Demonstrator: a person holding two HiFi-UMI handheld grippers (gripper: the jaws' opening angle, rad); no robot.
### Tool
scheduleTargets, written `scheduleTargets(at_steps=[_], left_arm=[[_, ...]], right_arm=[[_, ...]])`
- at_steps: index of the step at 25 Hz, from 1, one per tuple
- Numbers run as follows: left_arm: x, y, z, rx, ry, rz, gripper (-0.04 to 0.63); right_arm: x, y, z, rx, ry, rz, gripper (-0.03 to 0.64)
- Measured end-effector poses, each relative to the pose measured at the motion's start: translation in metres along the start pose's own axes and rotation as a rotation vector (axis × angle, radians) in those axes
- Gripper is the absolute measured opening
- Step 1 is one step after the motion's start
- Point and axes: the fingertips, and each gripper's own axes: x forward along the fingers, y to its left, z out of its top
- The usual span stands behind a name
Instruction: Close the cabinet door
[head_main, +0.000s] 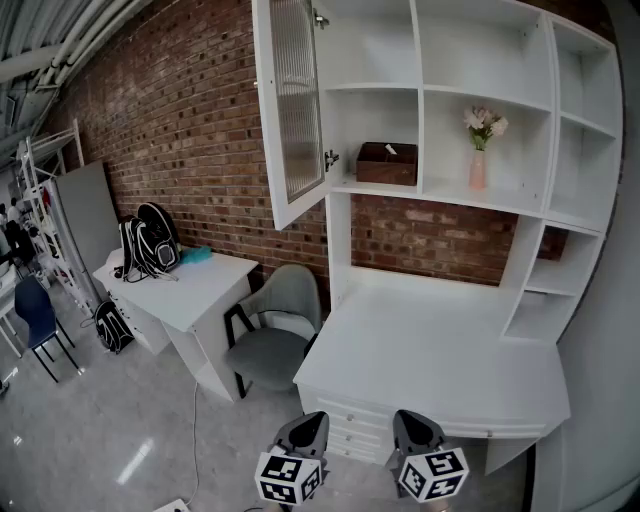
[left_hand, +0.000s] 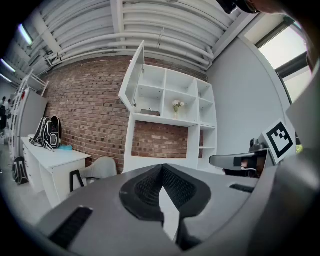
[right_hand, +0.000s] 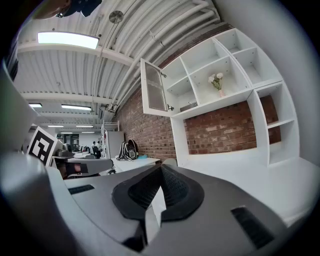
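Note:
The white cabinet door (head_main: 290, 110) with ribbed glass stands swung open, hinged at the left of the upper left compartment, its small handle (head_main: 330, 158) at the free edge. It also shows in the left gripper view as the door (left_hand: 132, 80) and in the right gripper view as the door (right_hand: 154, 89). Both grippers hang low in front of the desk, far below the door. My left gripper (head_main: 308, 428) (left_hand: 161, 167) is shut with nothing in it. My right gripper (head_main: 415, 428) (right_hand: 161, 167) is shut and empty too.
A brown box (head_main: 387, 163) sits in the open compartment; a pink vase of flowers (head_main: 479, 150) stands one compartment to the right. Below is the white desk (head_main: 440, 350), with a grey chair (head_main: 275, 330) to its left. A side table (head_main: 195, 285) carries a backpack (head_main: 148, 245).

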Motion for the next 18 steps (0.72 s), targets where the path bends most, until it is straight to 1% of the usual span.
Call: scheduleTargets(at_steps=[5,11,15,18], left_arm=[[0.002,-0.003,-0.002,0.006,0.007,-0.002,0.009],[0.003,-0.006,-0.008,0.004,0.020,0.006,0.009],[0.004,-0.010,-0.013,0.000,0.027,0.011,0.009],[0.005,-0.014,-0.009,0.025,0.021,0.022,0.009]], right_arm=[[-0.001,-0.002,-0.005,0.010,0.009,0.004,0.000],[-0.003,-0.003,-0.008,0.000,0.008,0.024,0.001],[-0.006,-0.006,-0.012,0.013,0.014,0.042,0.000],[-0.008,-0.007,-0.011,-0.001,0.018,0.067,0.000]])
